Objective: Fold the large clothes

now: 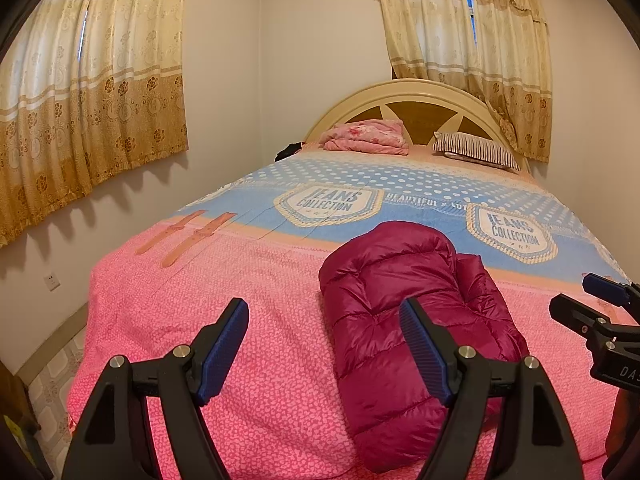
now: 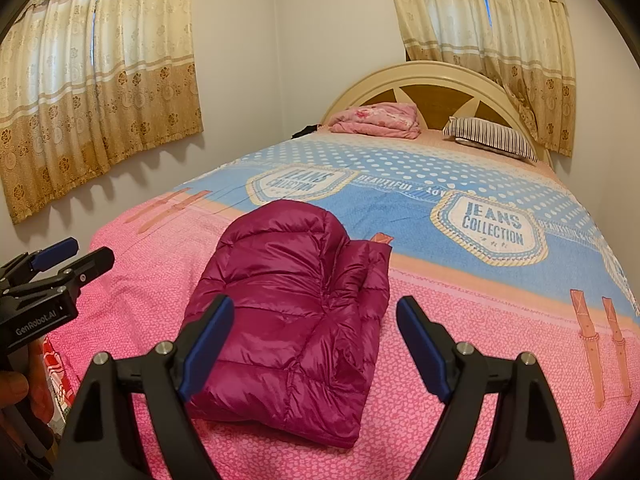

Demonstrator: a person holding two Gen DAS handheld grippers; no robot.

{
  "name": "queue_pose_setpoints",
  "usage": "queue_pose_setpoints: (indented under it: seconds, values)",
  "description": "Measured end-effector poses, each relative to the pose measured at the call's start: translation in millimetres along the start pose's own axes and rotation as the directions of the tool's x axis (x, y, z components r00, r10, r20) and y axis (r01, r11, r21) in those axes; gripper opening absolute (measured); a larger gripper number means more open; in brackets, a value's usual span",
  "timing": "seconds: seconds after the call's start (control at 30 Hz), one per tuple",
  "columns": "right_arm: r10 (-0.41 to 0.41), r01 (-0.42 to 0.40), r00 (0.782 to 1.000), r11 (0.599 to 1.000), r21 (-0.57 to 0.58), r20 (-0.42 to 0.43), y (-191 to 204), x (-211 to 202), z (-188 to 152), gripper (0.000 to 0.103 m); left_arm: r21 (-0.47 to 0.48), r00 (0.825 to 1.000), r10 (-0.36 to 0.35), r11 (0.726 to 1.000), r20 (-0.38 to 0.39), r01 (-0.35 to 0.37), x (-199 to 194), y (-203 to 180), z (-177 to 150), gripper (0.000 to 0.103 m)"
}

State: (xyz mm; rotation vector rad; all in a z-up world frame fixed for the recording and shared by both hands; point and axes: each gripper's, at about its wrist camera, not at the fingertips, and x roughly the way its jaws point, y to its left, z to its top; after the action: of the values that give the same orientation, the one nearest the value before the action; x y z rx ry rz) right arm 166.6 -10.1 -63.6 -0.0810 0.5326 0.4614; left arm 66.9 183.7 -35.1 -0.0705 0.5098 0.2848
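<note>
A magenta puffer jacket (image 1: 404, 332) lies folded into a compact bundle on the pink part of the bed cover (image 1: 192, 320), near the foot of the bed. It also shows in the right wrist view (image 2: 288, 312). My left gripper (image 1: 324, 320) is open and empty, held above the cover just left of the jacket. My right gripper (image 2: 316, 320) is open and empty, above the jacket's right edge. Each gripper appears at the edge of the other's view: the right gripper (image 1: 592, 296) and the left gripper (image 2: 76, 258).
The bed (image 2: 500, 208) has a pink and blue cover. A folded pink blanket (image 1: 366, 136) and a striped pillow (image 1: 476, 150) lie by the headboard (image 1: 412, 98). Curtains (image 1: 88, 120) hang on the left wall and behind the headboard. Tiled floor (image 1: 52, 380) lies to the left.
</note>
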Motion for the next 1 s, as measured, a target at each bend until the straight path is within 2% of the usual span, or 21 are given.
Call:
queue_pose_setpoints:
  seconds: [0.2,0.4,0.63,0.7,0.77,1.0]
  values:
    - [0.001,-0.001,1.0,1.0,-0.004,-0.003,0,0,-1,0.085,0.002,1.0,0.0,1.0,-0.003,0.0,2,1,0,0.078]
    - [0.002,-0.002,1.0,1.0,-0.008,0.001,0,-1,0,0.085,0.022,1.0,0.029,0.999,0.005,-0.029,2,-3,0,0.079]
    - [0.002,-0.001,1.0,1.0,-0.018,0.011,2,-4,0,0.085,0.031,1.0,0.022,0.999,0.019,-0.023,-1,-9,0,0.08]
    - [0.003,-0.002,1.0,1.0,-0.021,0.011,2,-4,-1,0.085,0.033,0.999,0.022,0.999,0.024,-0.023,-2,-10,-1,0.083]
    - [0.003,-0.002,1.0,1.0,-0.022,0.012,2,-4,-1,0.085,0.036,0.999,0.039,0.999,0.021,-0.039,-2,-11,0,0.093]
    - [0.007,-0.006,1.0,1.0,-0.021,0.01,2,-5,-1,0.085,0.044,0.997,0.072,0.996,0.024,-0.073,0,-12,0,0.096]
